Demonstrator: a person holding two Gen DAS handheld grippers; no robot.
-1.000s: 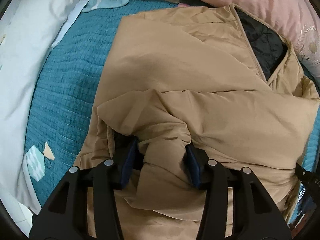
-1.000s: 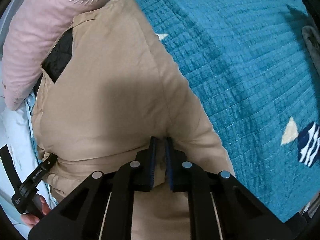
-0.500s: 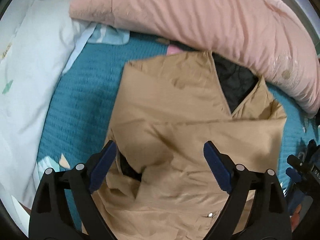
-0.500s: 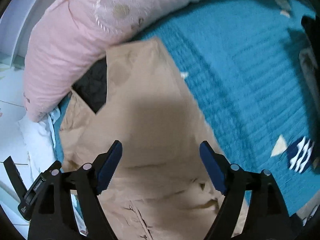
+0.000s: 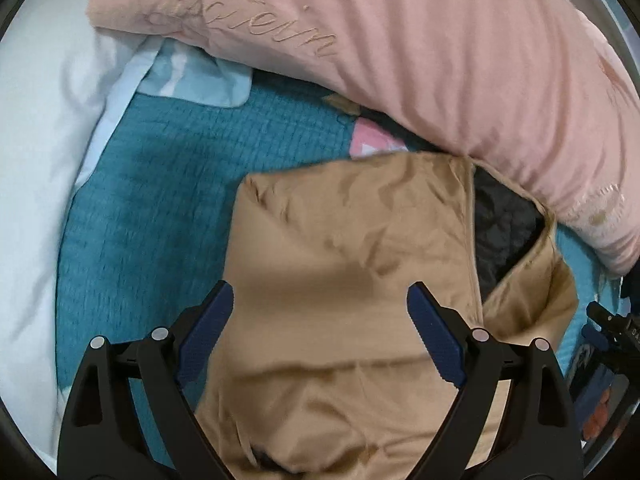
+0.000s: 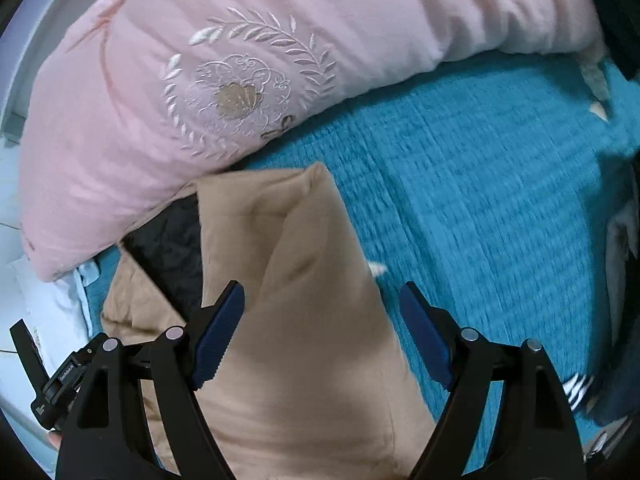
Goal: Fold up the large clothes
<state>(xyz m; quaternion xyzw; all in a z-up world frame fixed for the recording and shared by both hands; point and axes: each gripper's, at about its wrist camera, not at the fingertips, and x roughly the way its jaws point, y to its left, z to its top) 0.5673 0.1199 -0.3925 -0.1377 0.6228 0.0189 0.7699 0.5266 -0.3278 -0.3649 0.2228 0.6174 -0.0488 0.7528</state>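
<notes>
A tan jacket (image 5: 344, 240) with a black quilted lining (image 5: 500, 224) lies folded on a teal quilted bedspread (image 5: 160, 184). My left gripper (image 5: 320, 308) is open and empty, held above the jacket's lower part. In the right wrist view the jacket (image 6: 296, 280) shows with its lining (image 6: 168, 248) to the left. My right gripper (image 6: 322, 304) is open and empty above the jacket's right edge. The left gripper's body shows at the lower left of the right wrist view (image 6: 60, 380).
A large pink embroidered pillow (image 5: 400, 48) lies along the far side, touching the jacket's collar end; it also shows in the right wrist view (image 6: 240, 60). A white pillow (image 5: 44, 128) lies left. The bedspread (image 6: 480, 184) stretches right of the jacket. Dark and striped items (image 6: 580, 388) lie at far right.
Both grippers opened and let go of the tan jacket, then lifted and pulled back from it. The folded jacket now lies flat on the bed.
</notes>
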